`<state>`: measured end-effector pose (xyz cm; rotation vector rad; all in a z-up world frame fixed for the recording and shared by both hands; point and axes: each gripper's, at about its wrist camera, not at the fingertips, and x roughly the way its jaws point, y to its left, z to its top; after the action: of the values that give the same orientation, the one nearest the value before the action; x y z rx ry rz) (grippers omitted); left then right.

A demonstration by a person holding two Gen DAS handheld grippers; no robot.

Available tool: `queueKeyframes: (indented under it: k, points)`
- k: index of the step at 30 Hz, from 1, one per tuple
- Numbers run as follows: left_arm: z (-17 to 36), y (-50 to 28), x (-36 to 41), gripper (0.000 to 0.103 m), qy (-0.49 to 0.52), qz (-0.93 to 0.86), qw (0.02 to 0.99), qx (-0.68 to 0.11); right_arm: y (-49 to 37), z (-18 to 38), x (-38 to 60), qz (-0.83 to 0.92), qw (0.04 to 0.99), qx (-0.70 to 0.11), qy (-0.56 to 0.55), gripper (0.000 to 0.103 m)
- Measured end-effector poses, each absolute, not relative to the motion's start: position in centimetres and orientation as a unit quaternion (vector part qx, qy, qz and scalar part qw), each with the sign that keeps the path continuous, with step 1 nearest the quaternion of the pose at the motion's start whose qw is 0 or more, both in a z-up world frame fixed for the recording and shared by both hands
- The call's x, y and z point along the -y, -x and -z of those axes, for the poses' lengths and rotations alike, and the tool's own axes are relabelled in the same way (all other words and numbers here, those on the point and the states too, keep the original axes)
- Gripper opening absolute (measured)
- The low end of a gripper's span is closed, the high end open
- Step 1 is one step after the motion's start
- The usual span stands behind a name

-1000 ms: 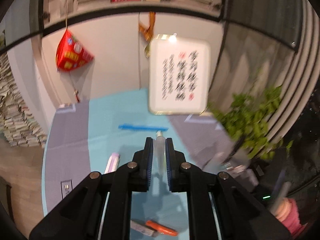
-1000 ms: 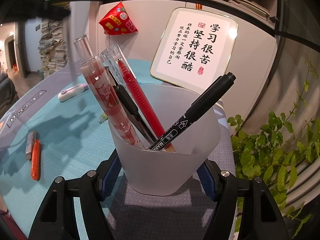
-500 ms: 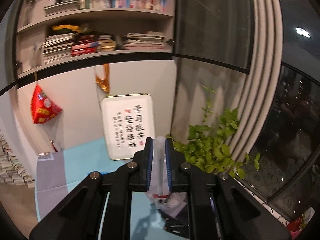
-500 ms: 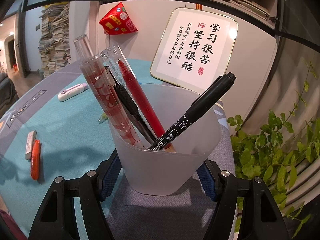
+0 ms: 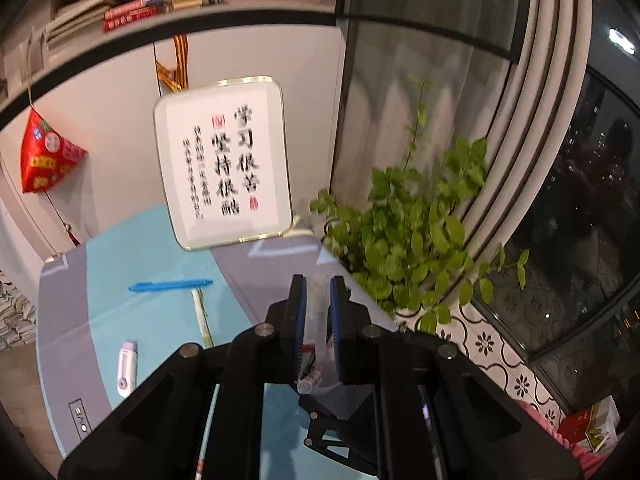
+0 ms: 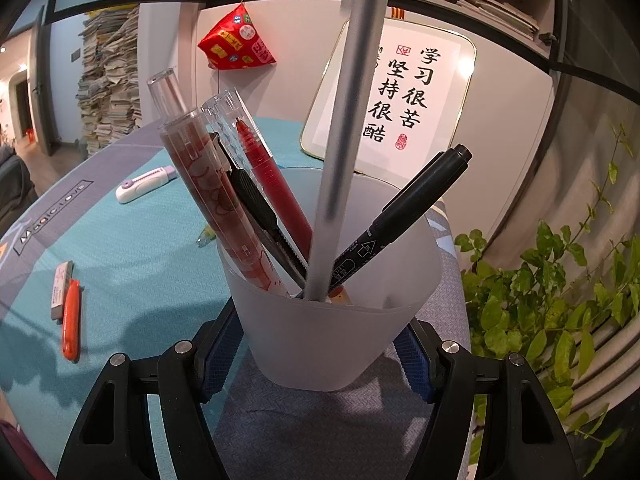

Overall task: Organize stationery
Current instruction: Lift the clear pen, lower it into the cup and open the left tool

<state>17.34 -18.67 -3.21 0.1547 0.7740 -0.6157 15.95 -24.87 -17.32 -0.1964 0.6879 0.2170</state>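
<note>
left wrist view: the left hand-held gripper (image 5: 318,312) is clamped narrow on a frosted pen (image 5: 318,320), which stands between its blue pads. below the pads, at about 6 o'clock, part of the cup (image 5: 340,394) shows with pen tips in it. on the teal and grey desk (image 5: 140,320) a blue pen (image 5: 170,285) lies at 10 o'clock from the gripper, a thin pale green pen (image 5: 201,316) lies just beside it at 9 o'clock, and a white and lilac correction tape (image 5: 127,368) lies at 8 o'clock. a framed calligraphy sign (image 5: 224,160) leans at the back of the desk at 11 o'clock, a red pouch (image 5: 44,156) hangs far left, and a leafy plant (image 5: 416,240) stands at 2 o'clock.

right wrist view: the right hand-held gripper (image 6: 316,352) holds the frosted cup (image 6: 332,340) between its wide-set blue pads, the cup resting on the desk (image 6: 120,272). the frosted pen (image 6: 344,140) comes in from 12 o'clock, its lower end inside the cup. in the cup also stand a red patterned pen (image 6: 212,192), a red gel pen (image 6: 268,184), a black knife (image 6: 260,216) and a black marker (image 6: 404,212), which leans toward 2 o'clock. at 9 o'clock lie an orange cutter (image 6: 71,320) and a small eraser (image 6: 62,286) beside it; the correction tape (image 6: 144,182) lies at 10 o'clock.
</note>
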Motion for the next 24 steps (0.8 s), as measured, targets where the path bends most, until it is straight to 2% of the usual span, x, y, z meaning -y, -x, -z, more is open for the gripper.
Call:
queueKeyframes:
  k: [16,18,20,24]
  points:
    - [5.3,-17.7,19.0,0.010,-0.081,0.301,0.858,-0.407,-16.0,17.3,24.9,-0.106,0.931,-0.336,0.096,0.071]
    - [5.3,-17.7,18.9,0.013,-0.079,0.302,0.857,-0.411,-16.0,17.3,24.9,-0.106,0.931,-0.336,0.096,0.071]
    - [4.9,-17.6,18.5,0.025,-0.071,0.306,0.857,-0.409,-15.9,17.3,24.9,-0.106,0.931,-0.336,0.097,0.071]
    - [3.0,-17.6,16.0,0.029,-0.043,0.285,0.882,-0.374,-15.9,17.3,24.8,-0.106,0.931,-0.336,0.097,0.071]
